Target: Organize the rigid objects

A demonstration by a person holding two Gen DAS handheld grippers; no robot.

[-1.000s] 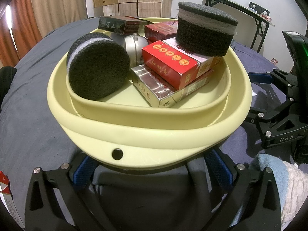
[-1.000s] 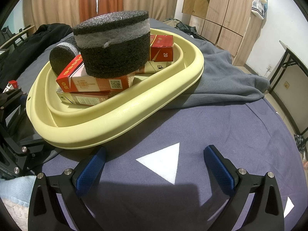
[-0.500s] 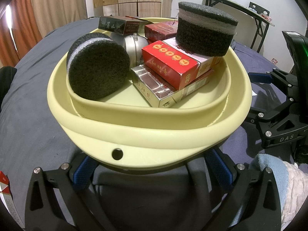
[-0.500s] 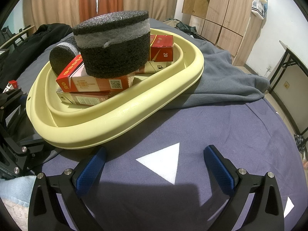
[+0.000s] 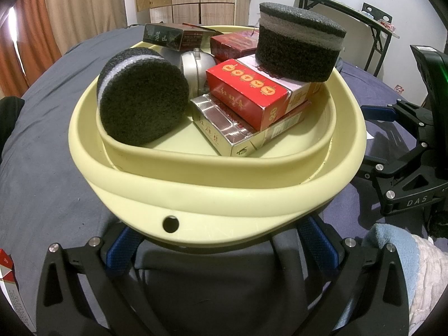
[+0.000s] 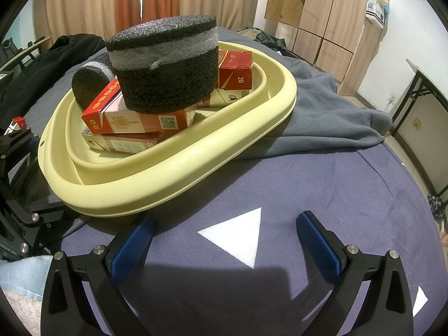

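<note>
nothing has moved since a second ago, both views match frame for frame. your left gripper has its fingers spread wide, blue pads tucked under the near rim of the yellow basin; can't tell if they actually touch it. your right gripper is also spread wide and holds nothing, pads over bare blue cloth either side of a white triangle. the basin sits just ahead-left of it, rim close to the left pad. inside, straight ahead of the left gripper: a foam disc on edge at left, a red box on a silver box, a second foam disc lying flat on top.
</note>
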